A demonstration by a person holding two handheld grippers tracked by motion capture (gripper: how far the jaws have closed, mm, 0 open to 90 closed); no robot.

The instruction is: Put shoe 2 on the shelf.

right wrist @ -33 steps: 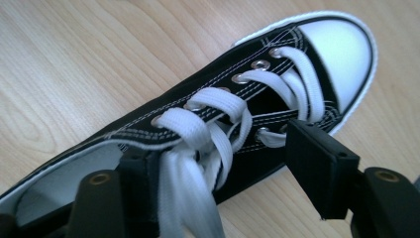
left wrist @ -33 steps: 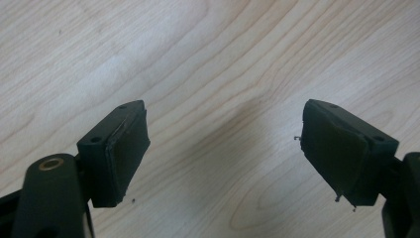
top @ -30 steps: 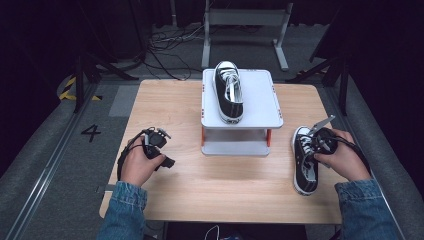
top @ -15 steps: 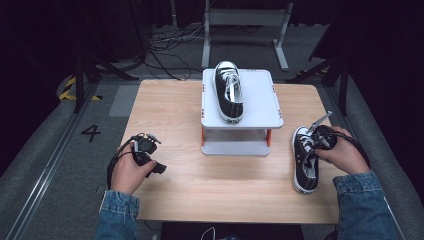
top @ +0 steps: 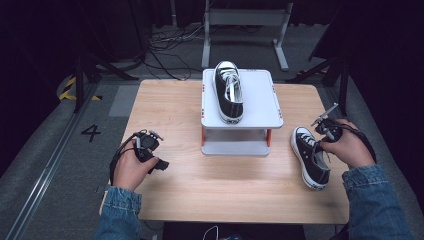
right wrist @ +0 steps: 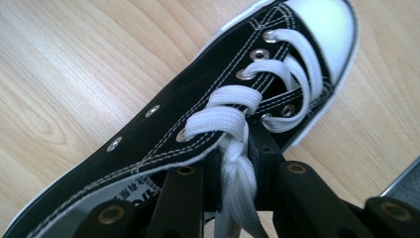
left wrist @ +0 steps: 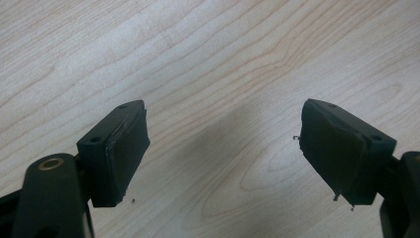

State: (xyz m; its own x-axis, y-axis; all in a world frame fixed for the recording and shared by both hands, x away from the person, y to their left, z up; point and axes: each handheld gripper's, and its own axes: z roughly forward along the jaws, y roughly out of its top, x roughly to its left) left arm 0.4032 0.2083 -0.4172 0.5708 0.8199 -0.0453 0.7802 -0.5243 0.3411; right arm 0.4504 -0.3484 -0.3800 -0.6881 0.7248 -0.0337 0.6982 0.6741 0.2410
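While the right gripper's (right wrist: 233,193) fingers have just been closing on the sneaker's (right wrist: 198,114) laces, the lift should stay slow; the left gripper's (left wrist: 223,158) fingers stand wide.

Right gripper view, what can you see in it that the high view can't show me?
Close up, the right gripper view gives the metal eyelets on the black shoe and the white laces between the jaws of the right gripper, which have just been closing. The high view adds a second shoe on the grey stand, plus the open left gripper. Both share that black shoe on the wooden table.
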